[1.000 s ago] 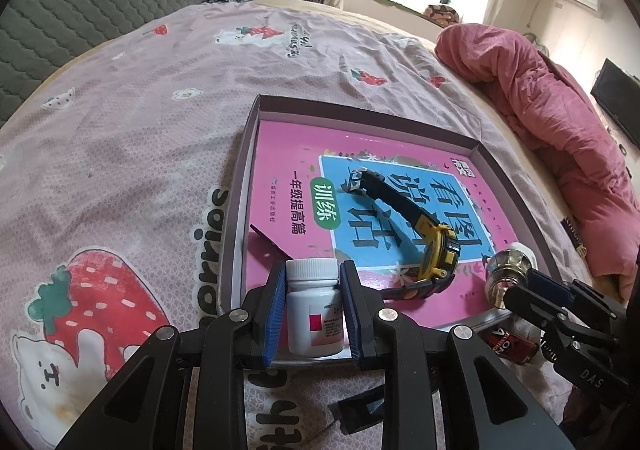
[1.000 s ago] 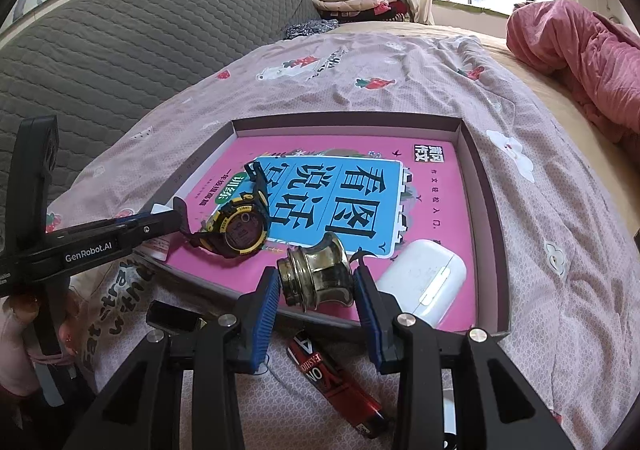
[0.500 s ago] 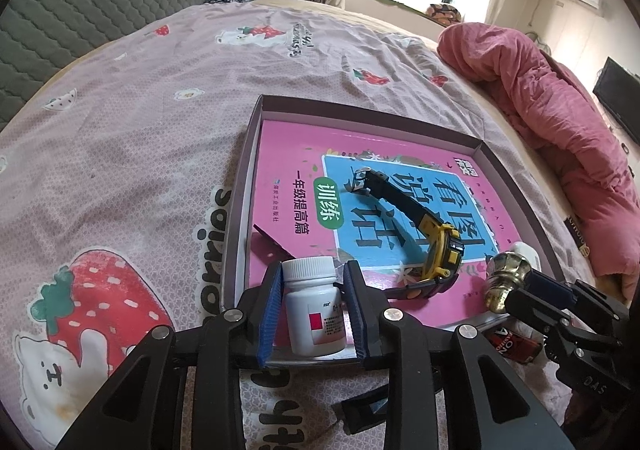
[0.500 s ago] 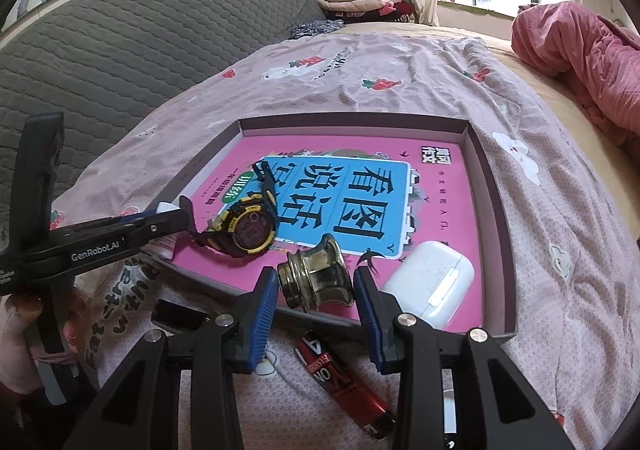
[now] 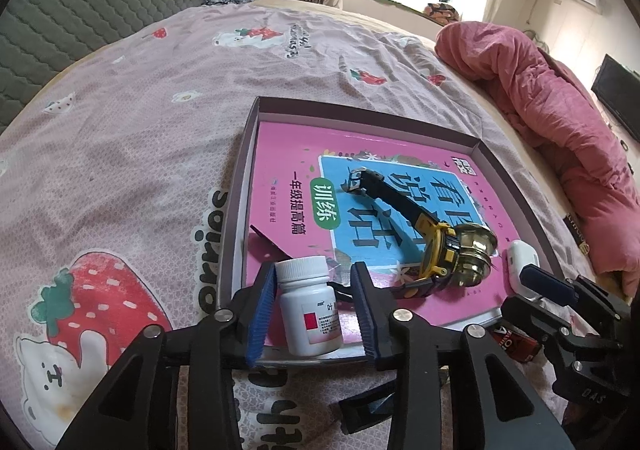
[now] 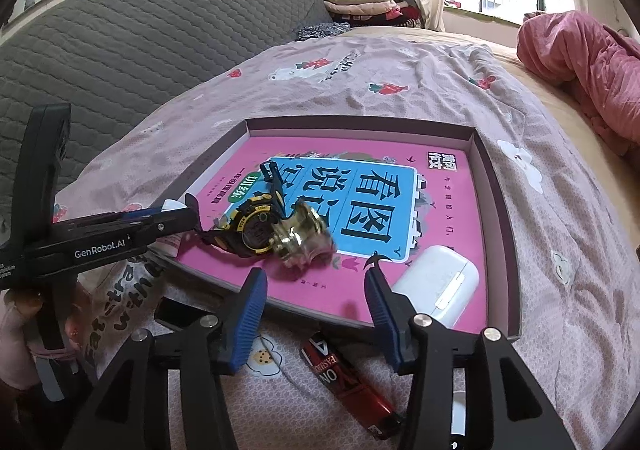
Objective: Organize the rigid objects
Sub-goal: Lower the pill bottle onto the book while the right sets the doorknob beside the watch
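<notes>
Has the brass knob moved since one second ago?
Yes. The brass knob left the opening right gripper and rolled away, farther into the tray, against the watch.

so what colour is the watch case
Yellow and black watch, clearest in the right wrist view.

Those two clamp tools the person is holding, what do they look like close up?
Both are black plastic frames with silver screws. The left gripper and right gripper each end in two fingers lined with ribbed blue pads. Seen from the right, the left one's side reads "GenRobot.AI" in white. A pink sleeve shows beneath it.
</notes>
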{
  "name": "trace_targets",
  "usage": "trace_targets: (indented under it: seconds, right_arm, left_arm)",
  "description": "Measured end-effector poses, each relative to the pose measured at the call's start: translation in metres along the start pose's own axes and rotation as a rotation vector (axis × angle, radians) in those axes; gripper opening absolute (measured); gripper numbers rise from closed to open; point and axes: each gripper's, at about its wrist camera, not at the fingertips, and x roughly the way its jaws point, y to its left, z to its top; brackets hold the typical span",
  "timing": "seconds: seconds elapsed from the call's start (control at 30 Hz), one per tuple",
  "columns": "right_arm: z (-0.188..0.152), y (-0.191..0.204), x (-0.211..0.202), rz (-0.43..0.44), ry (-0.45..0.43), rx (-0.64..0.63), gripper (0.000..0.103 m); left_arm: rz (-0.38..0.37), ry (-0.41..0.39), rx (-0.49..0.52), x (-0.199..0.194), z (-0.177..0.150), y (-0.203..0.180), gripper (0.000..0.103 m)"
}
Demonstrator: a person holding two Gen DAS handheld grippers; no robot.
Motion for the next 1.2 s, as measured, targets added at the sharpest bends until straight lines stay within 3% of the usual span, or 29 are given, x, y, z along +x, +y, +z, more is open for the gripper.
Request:
trace_targets:
  seconds: [0.43,1.2]
  right_arm:
    - [-0.001,0.011,-0.001,-0.008,-0.010,-0.058,0.051]
    - [0.004,-0.008,-0.003,-0.027,-0.030,0.026,0.052]
  left_arm:
    - [-0.001,0.000,0.013,-0.001,0.000,-0.003,0.047]
    - [-0.006,-0.021,0.015,-0.007,0.001,-0.005,0.060]
